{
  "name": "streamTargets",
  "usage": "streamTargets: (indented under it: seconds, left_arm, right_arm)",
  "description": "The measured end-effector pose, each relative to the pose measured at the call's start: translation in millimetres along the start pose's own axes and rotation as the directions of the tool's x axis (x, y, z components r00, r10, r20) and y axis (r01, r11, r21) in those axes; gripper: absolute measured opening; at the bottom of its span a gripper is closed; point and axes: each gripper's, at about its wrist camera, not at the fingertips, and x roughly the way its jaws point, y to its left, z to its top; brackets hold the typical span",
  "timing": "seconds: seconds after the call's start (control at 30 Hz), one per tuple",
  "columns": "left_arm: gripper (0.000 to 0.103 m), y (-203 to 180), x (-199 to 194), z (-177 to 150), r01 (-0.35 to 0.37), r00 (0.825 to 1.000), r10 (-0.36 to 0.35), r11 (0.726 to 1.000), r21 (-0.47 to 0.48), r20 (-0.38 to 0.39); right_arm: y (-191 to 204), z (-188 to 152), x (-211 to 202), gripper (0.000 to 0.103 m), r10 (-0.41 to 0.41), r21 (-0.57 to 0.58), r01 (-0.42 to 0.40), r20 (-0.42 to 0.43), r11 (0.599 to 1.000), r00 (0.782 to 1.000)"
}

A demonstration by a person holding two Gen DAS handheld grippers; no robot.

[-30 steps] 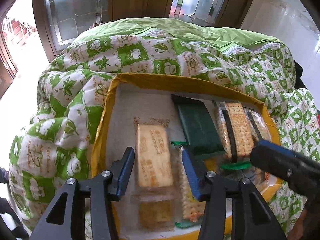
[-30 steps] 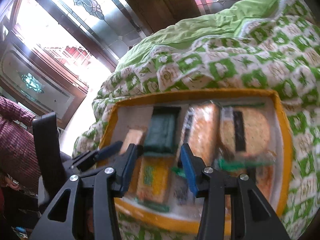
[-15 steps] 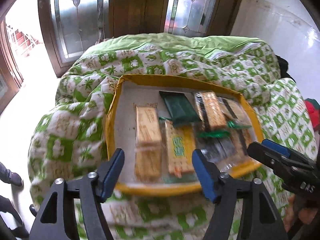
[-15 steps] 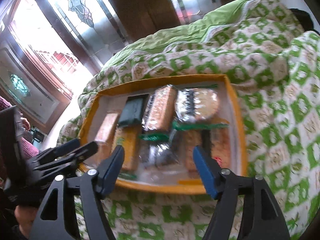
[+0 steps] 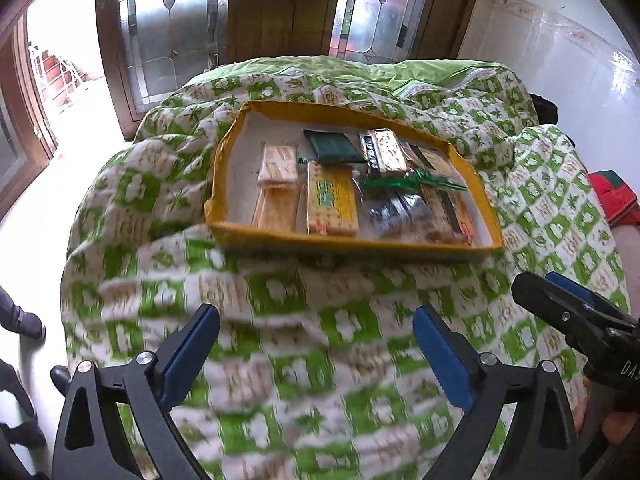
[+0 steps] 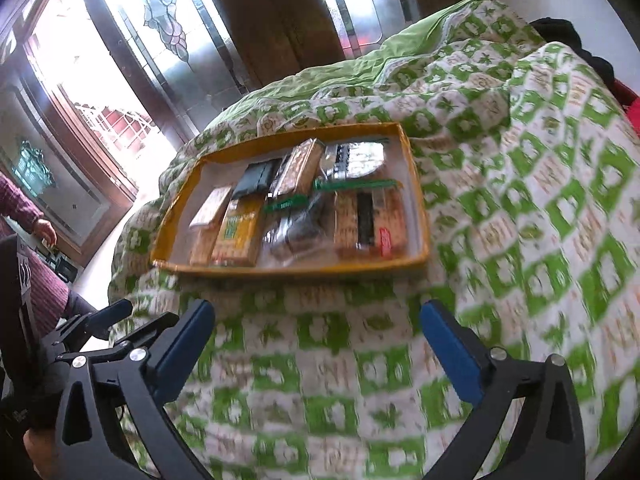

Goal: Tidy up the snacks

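Both tools (image 5: 316,354) now short of tray (image 5: 352,242)

A soft printed cloth quilt (image 5: 280,300) covers the bed. On it, a matt yellow cardboard tray (image 5: 348,242) holds snacks (image 5: 332,200) in glossy clear plastic wrappers. Behind, varnished wooden doors (image 5: 280,8) frame patterned glass; the wall tiles (image 5: 560,60) shine.

A home bedroom is indicated by a green-and-white patterned quilt (image 5: 320,320), dark wooden doors with leaded frosted glass panels (image 5: 172,28) and white tiled walls (image 5: 560,60).
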Motion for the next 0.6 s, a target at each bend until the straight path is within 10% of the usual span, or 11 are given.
streamTargets:
  seconds: [0.6]
  left_arm:
    - [0.1, -7, -51, -33, -0.066, 0.997, 0.064, 0.997, 0.033, 0.046]
  right_arm:
    - [19, -37, -58, 0.103, -0.045, -0.052, 0.048, 0.062, 0.997, 0.997]
